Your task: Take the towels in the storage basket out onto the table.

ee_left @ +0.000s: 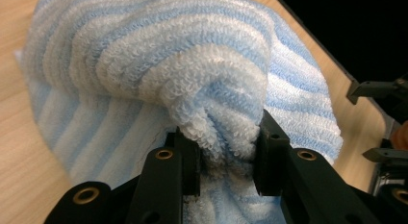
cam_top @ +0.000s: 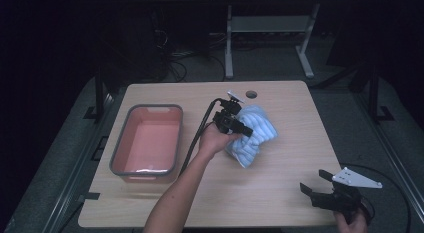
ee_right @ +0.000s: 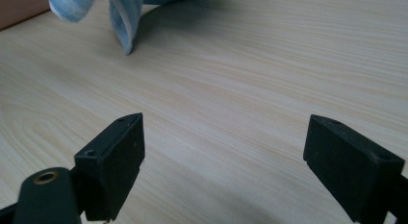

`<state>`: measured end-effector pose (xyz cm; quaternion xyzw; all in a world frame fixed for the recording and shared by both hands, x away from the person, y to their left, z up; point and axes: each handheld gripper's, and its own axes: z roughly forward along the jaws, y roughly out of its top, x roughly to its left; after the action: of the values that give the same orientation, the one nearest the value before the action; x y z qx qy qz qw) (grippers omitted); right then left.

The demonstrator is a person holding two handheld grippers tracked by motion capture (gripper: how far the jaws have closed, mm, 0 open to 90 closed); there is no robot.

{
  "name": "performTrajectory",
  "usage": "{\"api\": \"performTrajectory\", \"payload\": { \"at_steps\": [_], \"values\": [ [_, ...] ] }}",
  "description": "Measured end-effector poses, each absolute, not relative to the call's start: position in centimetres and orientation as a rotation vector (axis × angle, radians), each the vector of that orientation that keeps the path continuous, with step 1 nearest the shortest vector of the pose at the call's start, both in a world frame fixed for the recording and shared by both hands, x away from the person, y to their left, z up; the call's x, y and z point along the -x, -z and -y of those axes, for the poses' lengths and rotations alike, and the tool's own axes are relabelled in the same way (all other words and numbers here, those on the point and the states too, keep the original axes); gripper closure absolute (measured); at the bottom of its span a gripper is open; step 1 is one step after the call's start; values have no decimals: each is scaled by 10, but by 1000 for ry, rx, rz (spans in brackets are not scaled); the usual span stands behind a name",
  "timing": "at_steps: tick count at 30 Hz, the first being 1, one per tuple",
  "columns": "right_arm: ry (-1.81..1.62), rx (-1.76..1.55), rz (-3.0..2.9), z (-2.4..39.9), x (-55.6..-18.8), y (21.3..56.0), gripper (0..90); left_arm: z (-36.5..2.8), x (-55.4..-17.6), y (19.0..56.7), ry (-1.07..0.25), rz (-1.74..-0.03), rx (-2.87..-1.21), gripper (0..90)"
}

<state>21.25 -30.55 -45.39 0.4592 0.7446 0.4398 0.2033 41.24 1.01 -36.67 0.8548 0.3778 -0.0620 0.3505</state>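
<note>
Now one towel (cam_top: pixel 252 134) pinched in left hand-held gripper (cam_top: pixel 239 127); right hand-held gripper (cam_top: pixel 316 185) gapes; one basin (cam_top: pixel 120 143).

Both grippers are built in black – the left gripper (cam_top: pixel 239 127) is trailed by a thick black cable (cam_top: pixel 196 138), and brass-coloured rivets (ee_left: pixel 164 154) are set into its angular jaws. The right gripper (cam_top: pixel 317 182) is topped by a grey three-cornered plate (cam_top: pixel 356 178) – no sleeve is worn on the forearm (cam_top: pixel 172 203) behind the left gripper.
</note>
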Motion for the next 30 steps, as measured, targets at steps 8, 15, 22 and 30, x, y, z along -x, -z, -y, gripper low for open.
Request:
{"api": "performTrajectory", "payload": {
  "at_steps": [8, 15, 22, 30],
  "values": [
    [-1223, -1278, -2084, 304, -213, 454, 137, -3, -413, 381, 179, -989, -2223, 681],
    [-1222, -1283, -2080, 304, -213, 454, 138, 2, -412, 393, 191, -1003, -2224, 671],
    [-1218, -1275, -2079, 304, -211, 454, 137, 7, -410, 406, 191, -1008, -2241, 655],
    [-1212, -1275, -2090, 302, -212, 455, 138, 8, -410, 412, 184, -1014, -2242, 641]
  ]
}}
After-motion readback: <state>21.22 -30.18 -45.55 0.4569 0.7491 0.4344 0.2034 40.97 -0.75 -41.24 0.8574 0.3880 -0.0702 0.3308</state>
